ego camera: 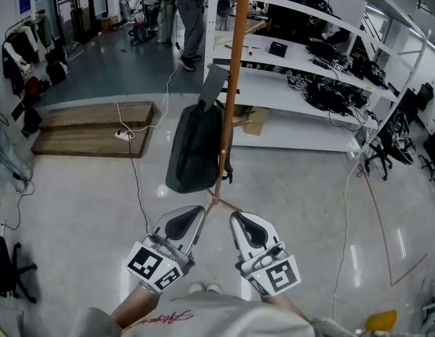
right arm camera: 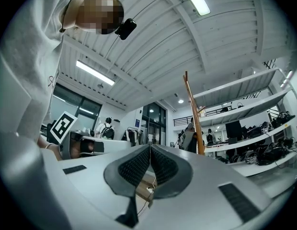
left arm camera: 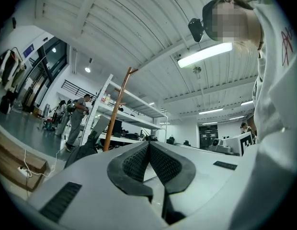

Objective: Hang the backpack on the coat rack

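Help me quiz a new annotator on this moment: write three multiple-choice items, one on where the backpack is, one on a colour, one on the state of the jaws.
1. Where is the backpack?
A. lying on the floor
B. hanging on the coat rack
C. on the shelf unit

2. What colour is the coat rack's pole?
A. white
B. black
C. orange-brown

3. How do the jaws of the left gripper and the right gripper stand?
A. both shut, nothing between them
B. both wide open
C. left shut on a strap

Answers: 1 B, the head view shows it hanging against the pole. 2 C, the pole is wood-toned in every view. 3 A, each gripper view shows its pads meeting with nothing between.
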Motion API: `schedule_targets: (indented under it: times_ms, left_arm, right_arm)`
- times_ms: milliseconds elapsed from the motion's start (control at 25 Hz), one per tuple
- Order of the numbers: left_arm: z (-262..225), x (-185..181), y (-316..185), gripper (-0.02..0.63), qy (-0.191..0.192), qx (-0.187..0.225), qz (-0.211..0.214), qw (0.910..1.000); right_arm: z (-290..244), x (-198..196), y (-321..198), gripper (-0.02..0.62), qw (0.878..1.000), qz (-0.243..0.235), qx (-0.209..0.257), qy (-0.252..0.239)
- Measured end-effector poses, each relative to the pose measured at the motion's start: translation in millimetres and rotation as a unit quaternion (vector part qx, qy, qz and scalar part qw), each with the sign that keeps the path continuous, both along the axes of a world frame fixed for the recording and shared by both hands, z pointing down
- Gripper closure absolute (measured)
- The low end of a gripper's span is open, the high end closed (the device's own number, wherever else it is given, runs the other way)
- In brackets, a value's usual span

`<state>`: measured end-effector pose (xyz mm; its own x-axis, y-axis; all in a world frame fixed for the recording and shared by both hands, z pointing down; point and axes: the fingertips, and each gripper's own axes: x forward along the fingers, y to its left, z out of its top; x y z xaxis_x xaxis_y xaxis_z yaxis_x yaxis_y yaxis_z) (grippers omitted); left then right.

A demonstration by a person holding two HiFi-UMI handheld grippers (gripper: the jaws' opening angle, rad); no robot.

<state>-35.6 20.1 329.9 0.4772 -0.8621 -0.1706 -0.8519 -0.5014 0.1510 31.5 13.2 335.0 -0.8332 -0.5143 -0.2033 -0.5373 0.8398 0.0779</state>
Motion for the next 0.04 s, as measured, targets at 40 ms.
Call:
schedule_targets:
  times_ms: [40]
  left_arm:
    - [0.2, 0.6, 0.4, 0.589, 0.000, -0.001, -0.001, 1.0000]
  right_arm:
    - [0.4, 1.0, 0.2, 0.575, 1.000, 0.000, -0.002, 0.000]
